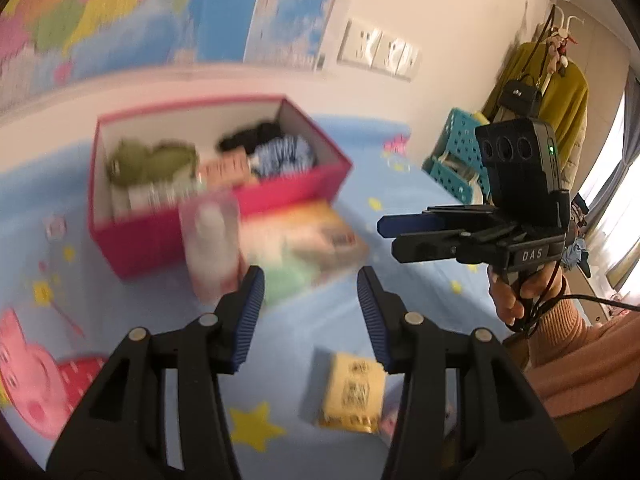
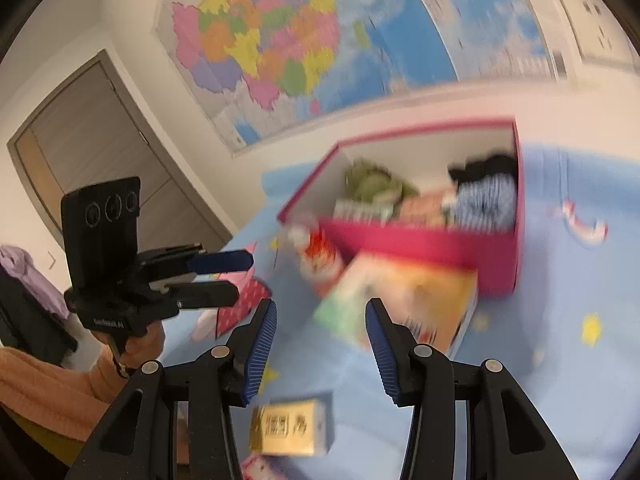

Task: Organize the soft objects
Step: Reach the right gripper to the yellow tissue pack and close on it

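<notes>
Blurring hides labels on the bottle [image 1: 210, 240] beside the box [image 1: 224, 216].

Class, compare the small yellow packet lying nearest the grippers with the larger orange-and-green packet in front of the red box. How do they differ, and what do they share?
The small yellow packet is plain yellow with dark print; the larger orange-and-green packet is multicoloured. The small yellow packet is clearly smaller. It lies alone on the blue sheet, apart from the red box, while the larger packet lies right up against the box. Both lie flat on the sheet, outside the box.
</notes>
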Tool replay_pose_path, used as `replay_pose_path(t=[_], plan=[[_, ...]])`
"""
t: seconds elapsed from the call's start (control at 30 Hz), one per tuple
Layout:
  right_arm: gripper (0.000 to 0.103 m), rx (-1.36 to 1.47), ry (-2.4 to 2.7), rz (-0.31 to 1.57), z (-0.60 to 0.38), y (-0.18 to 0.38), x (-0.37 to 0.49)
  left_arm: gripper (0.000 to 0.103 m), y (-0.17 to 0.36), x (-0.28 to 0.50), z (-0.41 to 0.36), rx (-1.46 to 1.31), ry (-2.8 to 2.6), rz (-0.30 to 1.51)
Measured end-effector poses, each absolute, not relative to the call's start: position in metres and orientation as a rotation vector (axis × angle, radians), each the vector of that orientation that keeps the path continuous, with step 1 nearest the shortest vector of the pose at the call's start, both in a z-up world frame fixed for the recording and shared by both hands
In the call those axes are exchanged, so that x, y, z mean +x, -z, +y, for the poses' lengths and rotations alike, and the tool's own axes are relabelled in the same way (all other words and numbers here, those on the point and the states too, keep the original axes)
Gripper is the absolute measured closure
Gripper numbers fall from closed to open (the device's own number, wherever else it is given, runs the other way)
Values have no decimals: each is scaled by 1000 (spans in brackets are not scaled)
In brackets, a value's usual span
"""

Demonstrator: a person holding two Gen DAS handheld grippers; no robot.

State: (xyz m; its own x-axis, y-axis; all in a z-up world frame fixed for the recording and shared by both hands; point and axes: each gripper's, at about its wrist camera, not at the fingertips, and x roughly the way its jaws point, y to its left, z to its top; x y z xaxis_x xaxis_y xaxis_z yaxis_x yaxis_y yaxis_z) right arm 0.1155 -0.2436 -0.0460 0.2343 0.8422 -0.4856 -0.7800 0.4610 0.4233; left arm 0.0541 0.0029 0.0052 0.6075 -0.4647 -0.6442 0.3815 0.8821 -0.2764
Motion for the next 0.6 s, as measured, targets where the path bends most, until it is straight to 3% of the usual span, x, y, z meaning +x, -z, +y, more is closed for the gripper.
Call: replay_pose_path(t=[0.27,0.6], plan=[[56,100,-1107,880,-234,104,97,53,42,24,-1,-215,491,891],[56,113,-1107,938,-228,127,88,53,78,0,1,-372,521,996]])
